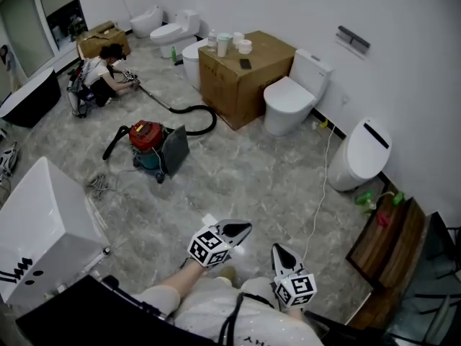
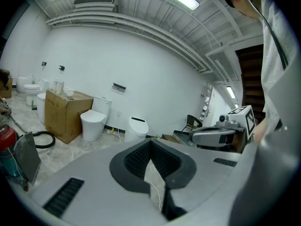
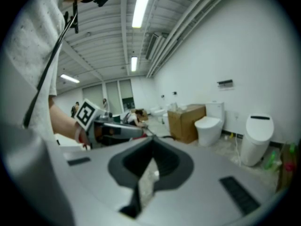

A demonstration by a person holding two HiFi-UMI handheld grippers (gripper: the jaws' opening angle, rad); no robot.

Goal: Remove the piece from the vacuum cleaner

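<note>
The red and teal vacuum cleaner (image 1: 147, 144) stands on the marble floor in the head view, with a grey flat panel (image 1: 175, 150) leaning against it. Its black hose (image 1: 193, 114) curls away toward a crouching person (image 1: 97, 79). Both grippers are held close to my body, far from the vacuum. My left gripper (image 1: 243, 229) is shut and empty. My right gripper (image 1: 276, 249) is shut and empty too. In the left gripper view the vacuum (image 2: 4, 149) and panel (image 2: 26, 157) sit at the far left edge, beyond the closed jaws.
A cardboard box (image 1: 241, 74) with cups on top stands by a white toilet (image 1: 292, 96); another toilet (image 1: 360, 153) is by the right wall. A white cable (image 1: 320, 193) runs over the floor. A white cabinet (image 1: 43, 229) is at my left, a wooden shelf (image 1: 385, 240) at my right.
</note>
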